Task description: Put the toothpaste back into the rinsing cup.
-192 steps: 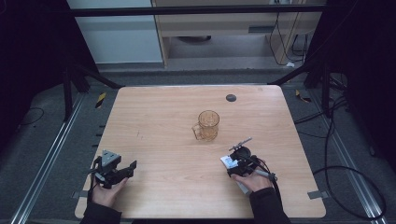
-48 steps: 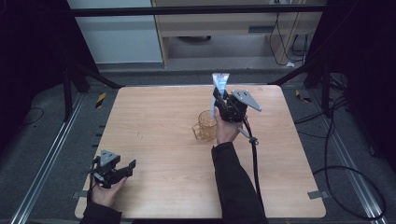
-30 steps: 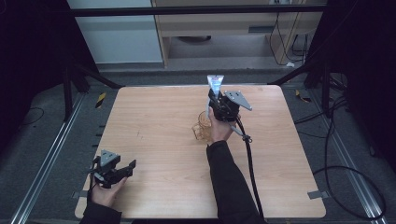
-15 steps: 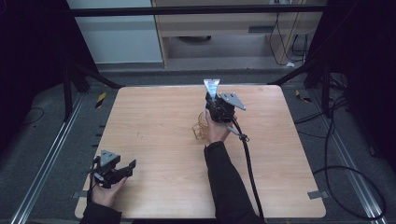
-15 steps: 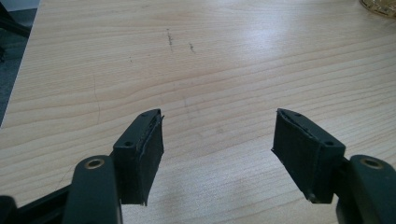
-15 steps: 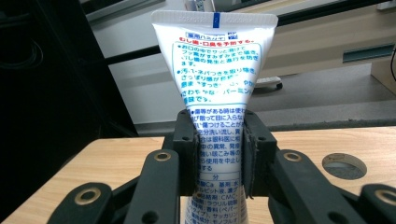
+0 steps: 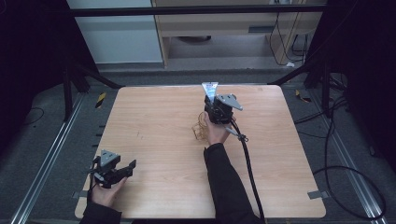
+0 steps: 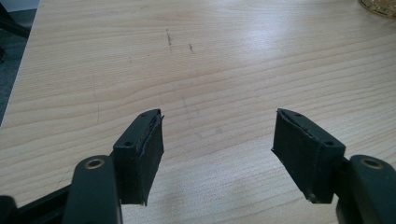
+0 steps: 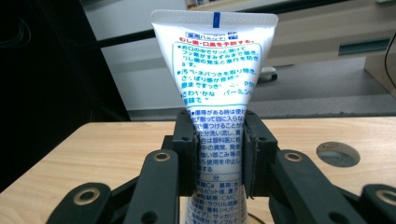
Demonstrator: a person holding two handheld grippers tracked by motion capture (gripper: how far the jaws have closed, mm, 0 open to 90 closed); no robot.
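Note:
My right gripper [image 7: 213, 101] is shut on a white toothpaste tube [image 7: 210, 89] with blue and red print. It holds the tube upright, flat crimped end up, right above an amber glass mug [image 7: 200, 129] at the table's middle. The hand covers part of the mug. In the right gripper view the pads [image 9: 188, 148] squeeze the tube [image 9: 215, 70] around its middle, and its lower end drops out of the picture. My left gripper [image 7: 127, 169] rests at the near left of the table, open, with nothing between its fingers [image 8: 142, 154]. The mug's rim [image 8: 379, 5] peeks in at that view's top right.
The wooden table [image 7: 154, 121] is bare around both hands. A small round grey disc [image 9: 337, 155] lies on it to the right of the tube, toward the far edge. A black cable [image 7: 247, 163] trails from the right gripper along the forearm. Dark frame posts flank the table.
The right gripper, once at the near right of the table, has carried the tube up over the mug. In the last second it drifted slightly left. The left gripper has stayed put.

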